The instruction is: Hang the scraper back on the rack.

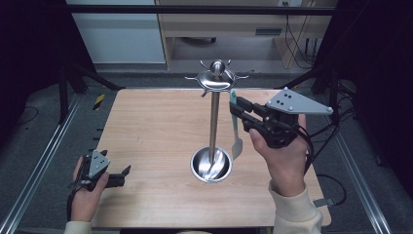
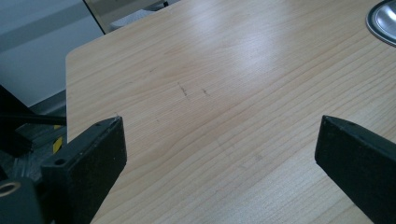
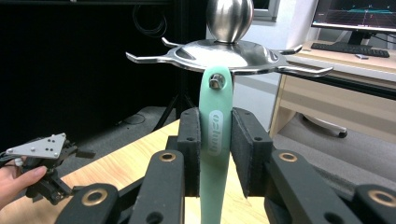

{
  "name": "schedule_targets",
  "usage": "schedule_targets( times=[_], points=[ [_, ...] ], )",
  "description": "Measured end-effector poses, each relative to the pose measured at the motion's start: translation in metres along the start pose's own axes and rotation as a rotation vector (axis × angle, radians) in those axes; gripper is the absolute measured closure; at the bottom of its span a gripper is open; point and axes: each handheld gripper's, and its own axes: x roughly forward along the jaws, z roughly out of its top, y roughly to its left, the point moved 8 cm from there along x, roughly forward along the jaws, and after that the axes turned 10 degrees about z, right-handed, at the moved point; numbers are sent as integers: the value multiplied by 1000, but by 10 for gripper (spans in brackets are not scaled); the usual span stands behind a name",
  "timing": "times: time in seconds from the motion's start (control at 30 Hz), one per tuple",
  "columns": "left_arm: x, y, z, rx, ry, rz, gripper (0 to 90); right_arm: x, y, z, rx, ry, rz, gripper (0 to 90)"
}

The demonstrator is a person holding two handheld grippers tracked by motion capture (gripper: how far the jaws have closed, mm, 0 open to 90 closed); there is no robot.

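A steel utensil stand rises from a round base at the middle of the wooden table, topped by a ring of hooks under a ball. A mint-green spatula hangs beside the pole, its blade near the base. The hole in its handle sits over a hook tip. My right gripper is shut on that handle just below the hook, pads pressed on both sides. My left gripper rests open near the table's front left corner, with bare wood between its jaws.
Metal rails run along both sides of the table. Cables trail off the right side. Behind the table stand a wooden desk and, in the right gripper view, a monitor and keyboard.
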Motion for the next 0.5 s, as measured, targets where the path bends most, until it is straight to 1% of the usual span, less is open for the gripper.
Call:
schedule_targets(
  times=[0.2,0.3,0.5],
  points=[
    [0,1,0,-2,1,0,20,2,0,0,8,-6,-1,741],
    [0,1,0,-2,1,0,20,3,0,-1,1,-2,-2,741],
    [-1,-1,0,0,-2,-1,20,6,-1,-2,11,-12,-2,740]
  ],
)
